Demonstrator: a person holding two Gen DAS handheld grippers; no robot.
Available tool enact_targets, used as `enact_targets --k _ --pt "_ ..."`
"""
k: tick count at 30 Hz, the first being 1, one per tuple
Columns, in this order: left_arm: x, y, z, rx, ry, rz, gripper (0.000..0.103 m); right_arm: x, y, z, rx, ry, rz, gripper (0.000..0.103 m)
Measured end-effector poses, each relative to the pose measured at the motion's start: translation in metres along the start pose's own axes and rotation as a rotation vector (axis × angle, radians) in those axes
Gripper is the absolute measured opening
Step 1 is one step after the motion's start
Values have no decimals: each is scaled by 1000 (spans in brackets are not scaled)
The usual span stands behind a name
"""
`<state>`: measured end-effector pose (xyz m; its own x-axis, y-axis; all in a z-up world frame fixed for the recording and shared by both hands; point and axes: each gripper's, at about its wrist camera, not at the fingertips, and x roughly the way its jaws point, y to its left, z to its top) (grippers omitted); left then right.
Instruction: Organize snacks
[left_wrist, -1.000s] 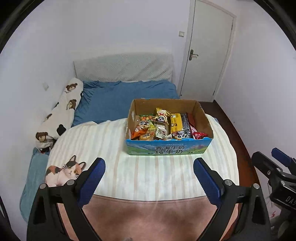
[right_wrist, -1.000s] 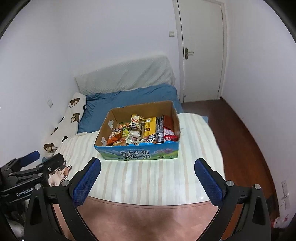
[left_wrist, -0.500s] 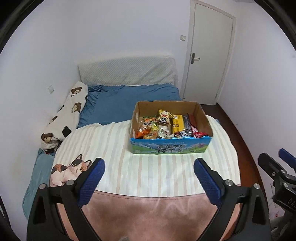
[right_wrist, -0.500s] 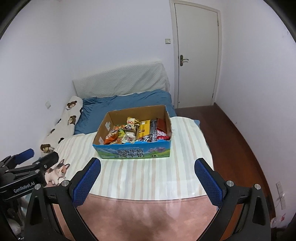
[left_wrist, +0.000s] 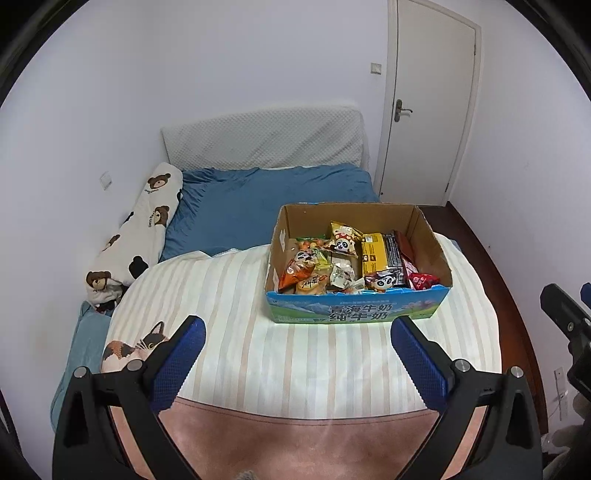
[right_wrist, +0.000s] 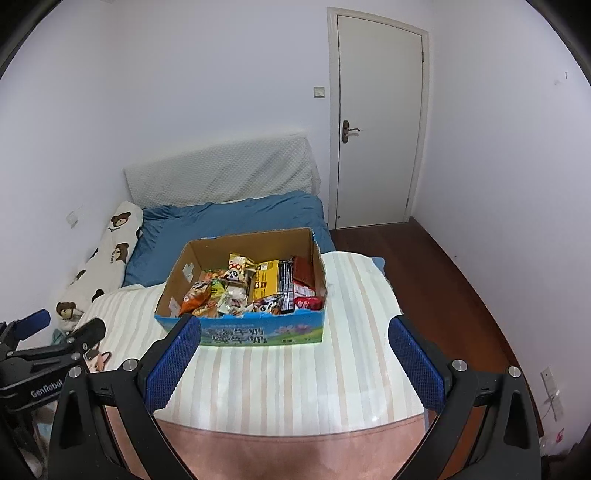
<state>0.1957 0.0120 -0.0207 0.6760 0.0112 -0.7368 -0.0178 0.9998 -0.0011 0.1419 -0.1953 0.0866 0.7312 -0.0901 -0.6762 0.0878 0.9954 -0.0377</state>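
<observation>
cardboard snack box (left_wrist: 356, 314) beyond left gripper (left_wrist: 297, 363) and right gripper (right_wrist: 293, 363), both released, empty

Open-top brown cardboard box with blue printed front panel (left_wrist: 354, 314) sits upright on the striped cream blanket, flaps off. Inside: loose pile of snack packets (left_wrist: 325, 266) on the left — orange and yellow bags, some with panda faces. Yellow flat carton (left_wrist: 373, 254) stands mid-box, dark packets beside it, red wrappers (left_wrist: 423, 280) at the right wall.
</observation>
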Motion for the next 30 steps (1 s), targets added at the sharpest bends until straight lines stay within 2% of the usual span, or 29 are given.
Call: enact_targets --k 12,30 --pt "23 -11 13 28 35 -13 103 32 5 3 7 48 -11 103" --pt "23 -12 21 22 18 -16 103 29 8 4 14 40 -28 103"
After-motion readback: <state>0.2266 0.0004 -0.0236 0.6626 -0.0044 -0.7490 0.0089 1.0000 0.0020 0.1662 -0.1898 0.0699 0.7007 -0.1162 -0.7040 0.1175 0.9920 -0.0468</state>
